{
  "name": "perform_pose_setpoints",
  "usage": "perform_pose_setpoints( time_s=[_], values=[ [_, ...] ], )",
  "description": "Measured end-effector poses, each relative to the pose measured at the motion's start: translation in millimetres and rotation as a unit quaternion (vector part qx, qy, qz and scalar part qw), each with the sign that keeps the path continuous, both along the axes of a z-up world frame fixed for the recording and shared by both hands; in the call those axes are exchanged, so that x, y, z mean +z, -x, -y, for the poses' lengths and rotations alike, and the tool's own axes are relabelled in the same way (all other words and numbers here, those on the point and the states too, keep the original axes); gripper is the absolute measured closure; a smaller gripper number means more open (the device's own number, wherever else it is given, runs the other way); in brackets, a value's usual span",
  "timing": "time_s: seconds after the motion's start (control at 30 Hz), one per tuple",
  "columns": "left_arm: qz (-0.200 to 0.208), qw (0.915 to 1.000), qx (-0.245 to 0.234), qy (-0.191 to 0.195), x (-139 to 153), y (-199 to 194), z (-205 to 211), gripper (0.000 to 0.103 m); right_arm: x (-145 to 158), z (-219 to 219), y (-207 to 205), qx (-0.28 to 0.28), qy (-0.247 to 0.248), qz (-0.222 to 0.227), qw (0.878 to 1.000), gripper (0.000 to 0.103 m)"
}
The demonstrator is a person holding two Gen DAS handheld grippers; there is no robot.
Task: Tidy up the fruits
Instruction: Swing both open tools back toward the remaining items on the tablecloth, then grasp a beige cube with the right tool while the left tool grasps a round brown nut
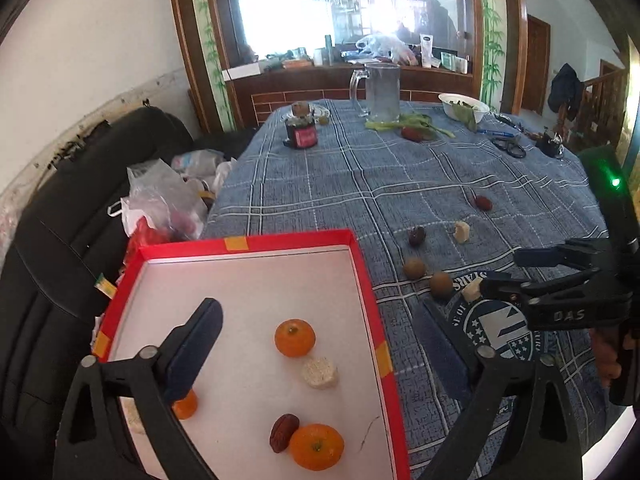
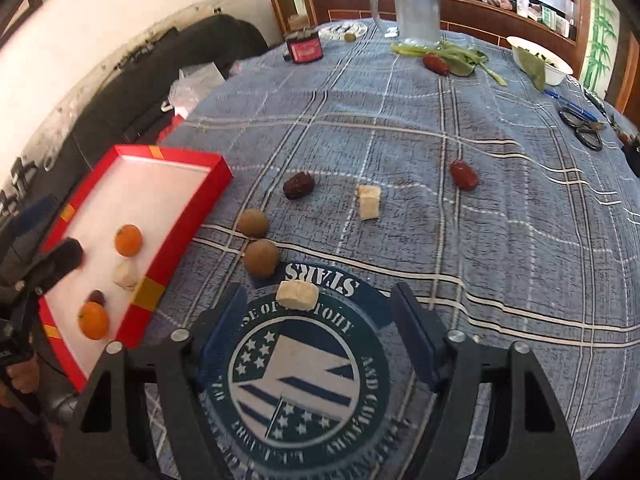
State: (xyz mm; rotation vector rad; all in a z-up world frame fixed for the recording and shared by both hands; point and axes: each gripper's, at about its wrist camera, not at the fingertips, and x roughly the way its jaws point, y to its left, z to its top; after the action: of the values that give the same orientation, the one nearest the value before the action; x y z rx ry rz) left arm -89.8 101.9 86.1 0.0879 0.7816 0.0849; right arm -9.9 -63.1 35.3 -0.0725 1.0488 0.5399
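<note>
The pale fruit chunk (image 2: pixel 298 295) lies on the bench cloth's round emblem (image 2: pixel 308 380), just ahead of my right gripper (image 2: pixel 320 328), whose jaws stand wide apart, holding nothing. Two brown longans (image 2: pixel 260 258) sit just beyond it, beside the red tray (image 2: pixel 188 216). My left gripper (image 1: pixel 320 352) hovers over that tray, jaws spread wide and empty, above two oranges (image 1: pixel 295 337), a date (image 1: pixel 284 432) and a pale chunk.

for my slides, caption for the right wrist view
Open right claw approaches a pale cube on the plaid tablecloth, beside the red tray.
</note>
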Motion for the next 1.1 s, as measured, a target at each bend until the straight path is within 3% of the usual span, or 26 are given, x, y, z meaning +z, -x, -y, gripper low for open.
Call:
perform_pose_setpoints(
  time_s=[0.2, 0.23, 0.5, 0.7, 0.83, 0.93, 1.0, 1.1],
  values=[
    [-0.008, 0.9999, -0.007, 0.006, -11, -9, -3, 0.015, -11, -15, -11, 0.010, 0.008, -0.023, 1.000, 0.047],
    [-0.011, 0.9999, -0.008, 0.008, -13, -11, -3, 0.015, -13, -18, -11, 0.012, 0.012, -0.021, 1.000, 0.047],
    [-0.022, 0.9997, -0.005, 0.010, -11, -21, 1, 0.019, -14, -22, -2, 0.038, 0.049, 0.020, 0.998, 0.076],
    [-0.041, 0.9988, -0.026, 0.007, -16, -34, 25, 0.019, -11, 22, -6, -0.008, 0.003, 0.007, 1.000, 0.076],
    [-0.062, 0.9971, -0.042, 0.012, -25, -47, 46, 0.021, -1, 60, -16, -0.060, -0.054, 0.016, 0.997, 0.076],
    [-0.077, 0.9956, -0.050, 0.017, -31, -57, 60, 0.025, 5, 86, -25, -0.094, -0.108, 0.035, 0.989, 0.076],
    [-0.086, 0.9951, -0.047, 0.013, -36, -63, 66, 0.030, 1, 105, -31, -0.115, -0.169, 0.042, 0.978, 0.076],
    [-0.101, 0.9938, -0.046, 0.012, -45, -70, 73, 0.040, -6, 120, -40, -0.147, -0.177, 0.031, 0.973, 0.076]
  ],
)
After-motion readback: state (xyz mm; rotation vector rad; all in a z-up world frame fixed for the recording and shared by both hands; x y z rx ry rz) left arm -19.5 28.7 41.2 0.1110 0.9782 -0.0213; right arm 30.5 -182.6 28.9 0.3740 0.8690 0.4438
